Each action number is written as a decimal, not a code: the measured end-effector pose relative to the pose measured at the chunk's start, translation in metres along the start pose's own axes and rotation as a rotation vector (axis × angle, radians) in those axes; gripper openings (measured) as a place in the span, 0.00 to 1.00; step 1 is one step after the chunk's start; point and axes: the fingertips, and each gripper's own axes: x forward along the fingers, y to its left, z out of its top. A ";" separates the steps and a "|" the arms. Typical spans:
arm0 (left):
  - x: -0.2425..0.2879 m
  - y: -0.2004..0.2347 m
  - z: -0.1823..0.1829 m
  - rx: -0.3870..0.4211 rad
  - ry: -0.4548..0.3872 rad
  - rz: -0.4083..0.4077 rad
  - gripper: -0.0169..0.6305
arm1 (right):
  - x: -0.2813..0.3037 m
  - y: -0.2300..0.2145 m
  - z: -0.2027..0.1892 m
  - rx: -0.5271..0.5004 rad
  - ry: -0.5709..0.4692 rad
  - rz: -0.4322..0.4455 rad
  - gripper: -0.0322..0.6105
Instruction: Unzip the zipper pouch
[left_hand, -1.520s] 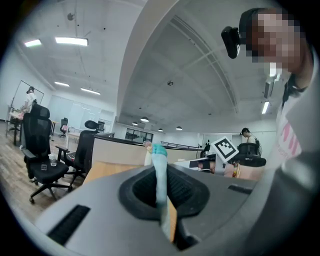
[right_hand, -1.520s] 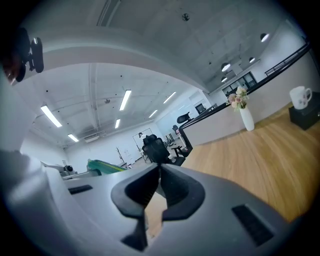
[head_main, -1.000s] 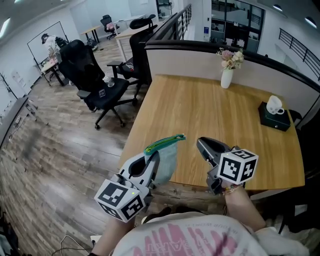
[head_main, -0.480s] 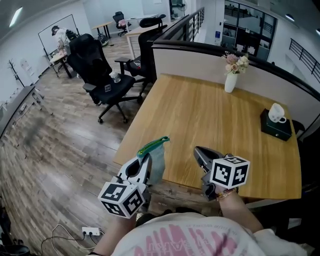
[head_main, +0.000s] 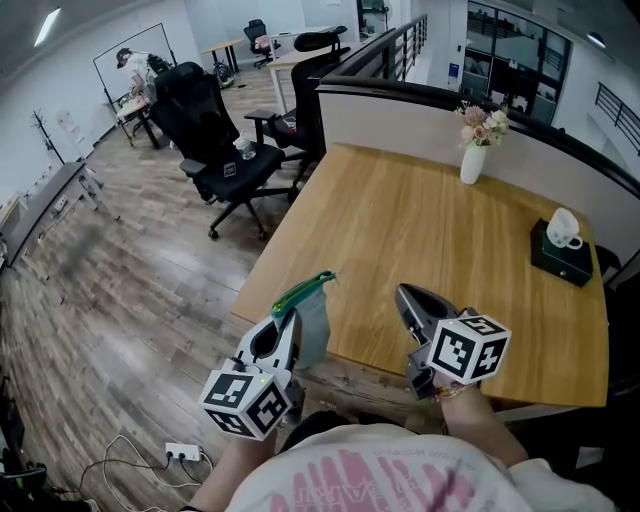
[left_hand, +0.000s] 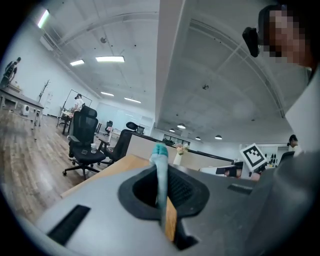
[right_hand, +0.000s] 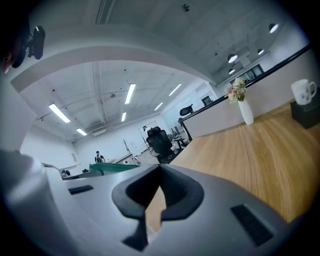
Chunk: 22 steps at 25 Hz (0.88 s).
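We held the pale blue-grey fabric zipper pouch with its green zipper strip (head_main: 316, 330) pinched in the left gripper (head_main: 292, 322), whose jaws were clamped on the cloth. The pouch rose above their tips with the green strip uppermost. Compared with a second earlier, this gripper had brought the pouch lower and nearer to us, close to the near edge of the light wooden table (head_main: 430, 230). The right gripper (head_main: 408, 298) stood off to the pouch's right, apart from it. Its jaws, slightly parted a second before, had come fully together with nothing between them, only bare table ahead. We judged from this that the right gripper had not taken the zipper pull and the unzipping had not yet begun. That gripper would need to open again and reach across to the green strip. Several things stayed unclear to us. No view showed the pull tab, nor whether the zipper was shut along its whole length. The left gripper view gave the pouch only edge-on, as a thin strip. The right gripper view caught just a sliver of green at its left. In the head view the pouch's lower part was hidden behind the left gripper.
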 end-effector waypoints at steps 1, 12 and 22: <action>0.000 0.000 0.000 -0.004 -0.002 0.002 0.04 | 0.001 0.000 -0.001 -0.004 0.007 0.001 0.05; -0.009 0.005 0.004 -0.030 -0.025 0.023 0.04 | 0.005 0.002 -0.007 -0.021 0.043 0.018 0.05; -0.015 0.007 0.010 -0.025 -0.043 0.018 0.04 | 0.007 0.002 -0.010 -0.032 0.059 0.012 0.05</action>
